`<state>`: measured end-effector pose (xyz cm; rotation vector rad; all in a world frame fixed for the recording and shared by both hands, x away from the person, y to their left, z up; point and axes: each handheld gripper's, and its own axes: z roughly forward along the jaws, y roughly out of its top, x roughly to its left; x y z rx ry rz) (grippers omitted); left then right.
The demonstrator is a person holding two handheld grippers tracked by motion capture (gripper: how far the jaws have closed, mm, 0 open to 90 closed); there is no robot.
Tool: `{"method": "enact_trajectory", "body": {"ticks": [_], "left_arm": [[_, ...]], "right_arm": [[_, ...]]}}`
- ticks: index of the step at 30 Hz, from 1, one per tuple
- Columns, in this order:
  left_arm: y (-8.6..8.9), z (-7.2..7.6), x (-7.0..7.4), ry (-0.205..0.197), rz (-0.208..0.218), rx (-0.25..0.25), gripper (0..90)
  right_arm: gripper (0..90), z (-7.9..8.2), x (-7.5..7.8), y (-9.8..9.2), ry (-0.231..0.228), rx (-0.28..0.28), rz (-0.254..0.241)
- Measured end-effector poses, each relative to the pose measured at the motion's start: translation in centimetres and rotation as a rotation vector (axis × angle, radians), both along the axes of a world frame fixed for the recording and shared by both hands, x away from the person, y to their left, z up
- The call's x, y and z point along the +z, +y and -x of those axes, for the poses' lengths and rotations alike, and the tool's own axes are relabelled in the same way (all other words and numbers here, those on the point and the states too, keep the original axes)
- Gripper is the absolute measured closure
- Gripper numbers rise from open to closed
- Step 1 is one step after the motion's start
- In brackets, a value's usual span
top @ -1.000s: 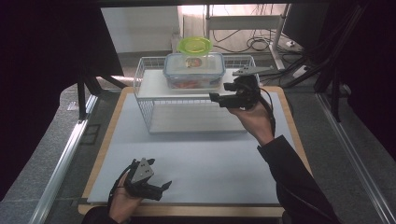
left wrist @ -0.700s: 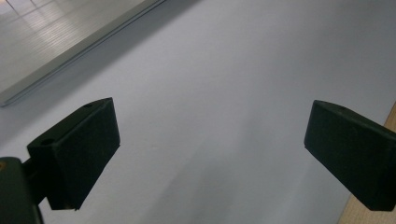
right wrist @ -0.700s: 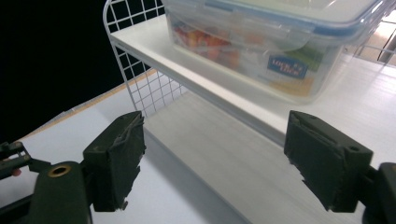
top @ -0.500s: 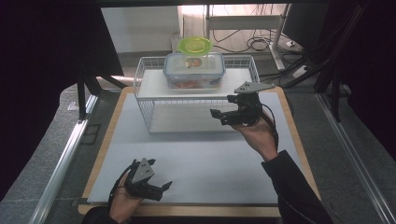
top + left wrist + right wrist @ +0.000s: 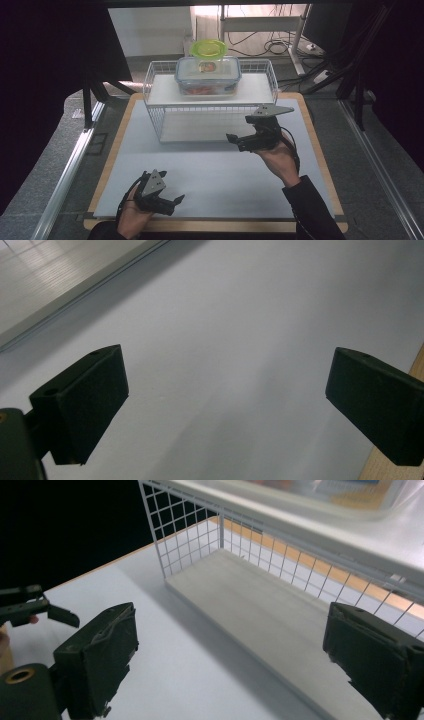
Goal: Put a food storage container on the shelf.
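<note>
A clear food container [image 5: 207, 75] with red contents stands on the top shelf of a white wire rack [image 5: 165, 91]; its base also shows at the top of the right gripper view [image 5: 340, 495]. In front of the rack's right end, above the mat, my right gripper [image 5: 237, 143] points left. Its jaws have just been opening and now stand open with nothing between them [image 5: 230, 645]. Near the front left of the mat my left gripper [image 5: 175, 204] rests open and empty [image 5: 225, 390]. It also appears small at the left of the right gripper view [image 5: 30, 607].
A green-lidded container [image 5: 208, 49] sits behind the clear one. The rack's lower shelf [image 5: 260, 605] lies bare behind the wire mesh. A white mat [image 5: 215, 170] covers a wooden board [image 5: 311, 131]. Cables and table legs lie beyond the rack.
The right gripper has drawn back from beside the container, toward the person and downward, and its jaws have spread wider. The left gripper has stayed put.
</note>
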<state>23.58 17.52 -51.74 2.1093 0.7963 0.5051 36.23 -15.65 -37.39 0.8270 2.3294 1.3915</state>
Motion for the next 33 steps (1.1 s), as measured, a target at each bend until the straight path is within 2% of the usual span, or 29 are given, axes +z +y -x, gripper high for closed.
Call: {"method": "enact_trajectory", "body": {"ticks": [6,11,15,21,33], "left_arm": [[-0.1,0.0,-0.1,-0.003,-0.009,-0.004,3.1],[-0.1,0.0,-0.1,-0.003,-0.006,-0.002,3.1],[-0.1,0.0,-0.1,0.002,-0.004,-0.006,3.2],[-0.2,0.0,-0.1,0.005,-0.013,-0.011,3.3],[-0.1,0.0,-0.1,0.012,-0.003,-0.01,3.4]], "right_arm": [[3.7,0.7,-1.3,-0.7,0.014,-0.001,-0.019],[0.4,1.2,-2.3,-0.9,0.023,-0.004,0.004],[0.7,1.7,-2.6,-1.0,0.023,0.002,0.01],[0.7,2.7,-2.9,-1.3,-0.014,-0.028,0.03],[0.2,3.9,-4.1,-2.1,-0.006,-0.013,0.049]]}}
